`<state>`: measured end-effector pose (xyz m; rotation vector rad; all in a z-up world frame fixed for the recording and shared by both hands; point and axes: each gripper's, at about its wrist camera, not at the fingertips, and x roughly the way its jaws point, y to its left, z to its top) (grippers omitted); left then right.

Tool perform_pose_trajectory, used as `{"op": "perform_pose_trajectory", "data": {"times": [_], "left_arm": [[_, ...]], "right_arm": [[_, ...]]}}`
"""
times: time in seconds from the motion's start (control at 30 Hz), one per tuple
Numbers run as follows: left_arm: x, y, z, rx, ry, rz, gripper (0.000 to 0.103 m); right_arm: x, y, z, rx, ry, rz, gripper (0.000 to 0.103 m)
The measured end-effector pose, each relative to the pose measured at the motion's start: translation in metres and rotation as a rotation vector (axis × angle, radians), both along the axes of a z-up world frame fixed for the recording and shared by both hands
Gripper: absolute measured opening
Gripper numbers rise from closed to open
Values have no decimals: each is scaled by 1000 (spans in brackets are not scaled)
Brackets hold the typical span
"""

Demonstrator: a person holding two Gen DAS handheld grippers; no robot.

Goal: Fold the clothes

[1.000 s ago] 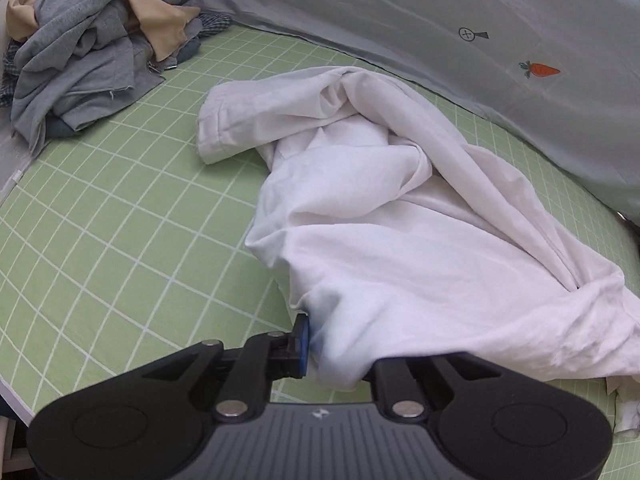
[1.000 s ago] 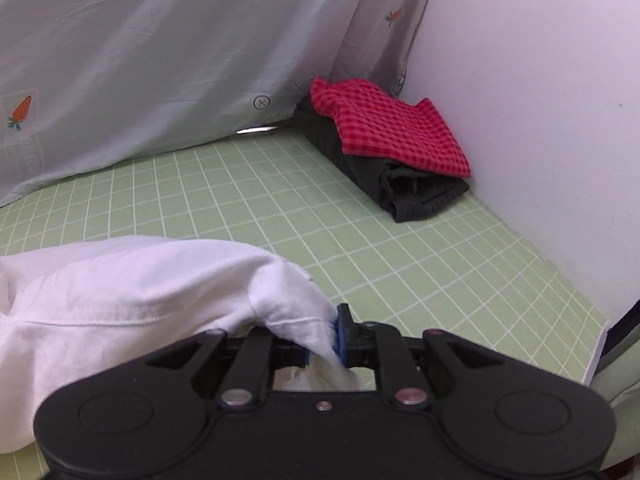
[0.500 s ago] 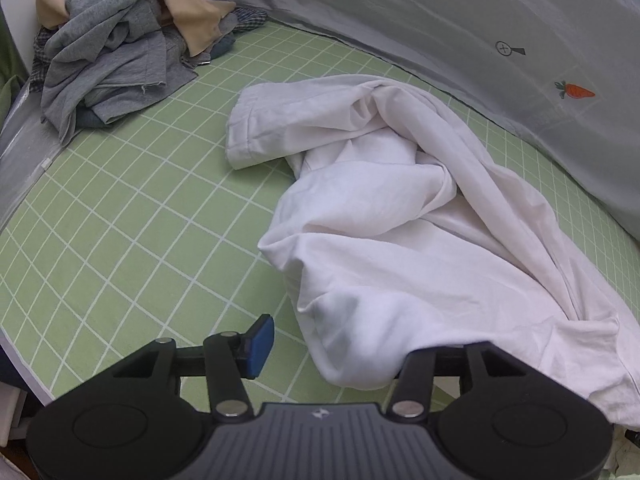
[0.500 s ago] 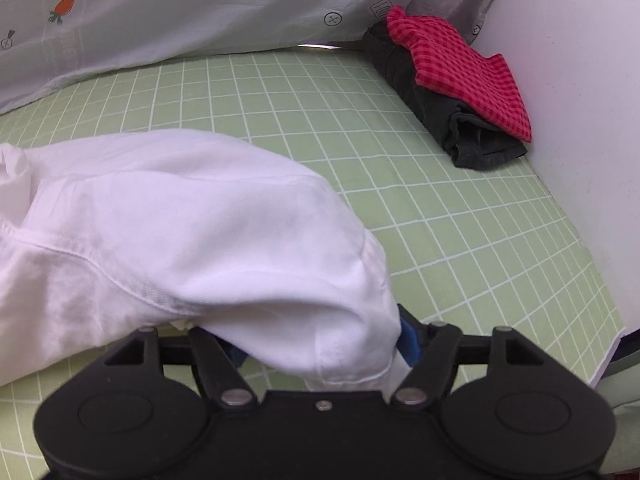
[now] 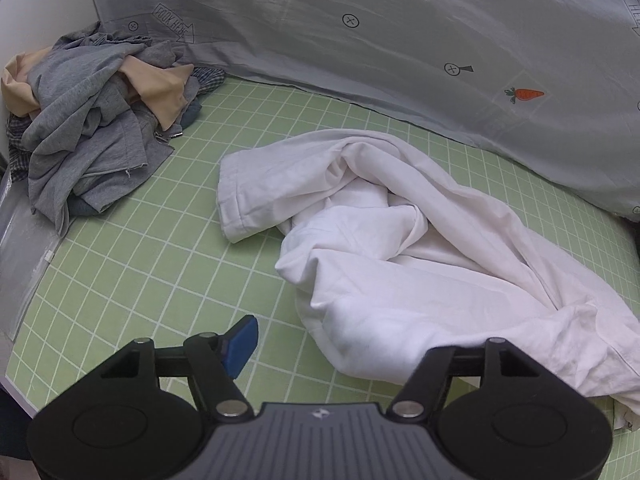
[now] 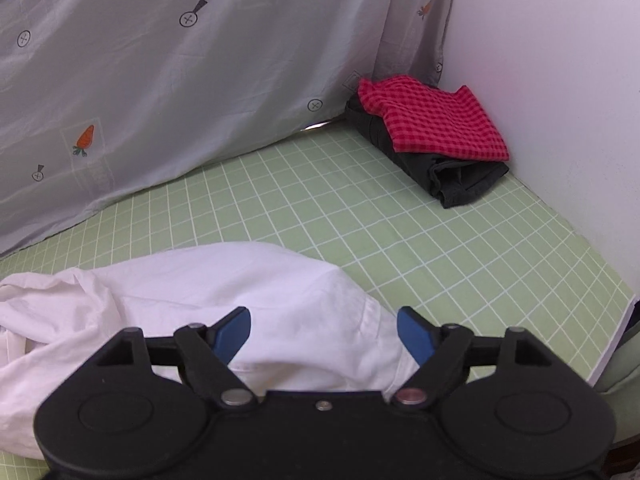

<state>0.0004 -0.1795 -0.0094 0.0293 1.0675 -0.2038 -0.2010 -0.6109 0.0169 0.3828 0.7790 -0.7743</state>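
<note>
A crumpled white garment (image 5: 400,248) lies on the green grid mat (image 5: 132,248), its near edge just in front of my left gripper (image 5: 340,356). The left gripper is open and empty; its right finger is hidden behind the cloth. In the right wrist view the same white garment (image 6: 200,292) lies bunched under and ahead of my right gripper (image 6: 324,332), which is open with both blue pads (image 6: 232,334) apart above the cloth, holding nothing.
A pile of grey and beige clothes (image 5: 92,120) sits at the mat's far left. A folded red checked cloth on dark folded clothes (image 6: 432,128) sits in the far right corner by the white wall. A grey printed sheet (image 5: 400,32) hangs behind. The mat's edge (image 6: 612,344) is near right.
Both grippers were shut on the white garment a second ago; they have opened, let it go and pulled back and up. The garment now lies loose on the mat.
</note>
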Motion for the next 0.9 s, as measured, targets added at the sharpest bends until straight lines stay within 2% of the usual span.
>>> {"op": "perform_pose_trajectory", "data": {"times": [0.07, 0.17, 0.27, 0.43, 0.5, 0.57, 0.67, 0.8, 0.9], "left_arm": [[2, 0, -8, 15, 27, -47, 79], [4, -1, -36, 68, 140, -130, 79], [-9, 4, -48, 122, 162, -137, 79], [-16, 19, -34, 11, 134, -97, 79], [-19, 16, -28, -6, 117, -130, 79], [-26, 12, -26, -32, 120, -187, 87], [-42, 3, -29, -43, 112, -246, 88], [-55, -1, -41, -41, 130, -218, 88], [-58, 1, -44, -43, 114, -159, 88]], "right_arm": [[5, -2, -7, 29, 14, 6, 85], [11, -2, -23, 67, 39, 6, 85], [18, 1, -35, 112, 55, 17, 85], [23, 10, -38, 110, 69, 41, 85], [23, 12, -39, 112, 68, 44, 85], [21, 14, -40, 113, 75, 47, 85], [17, 17, -44, 117, 92, 53, 85], [9, 25, -51, 122, 104, 68, 85], [8, 26, -55, 134, 100, 70, 85]]}}
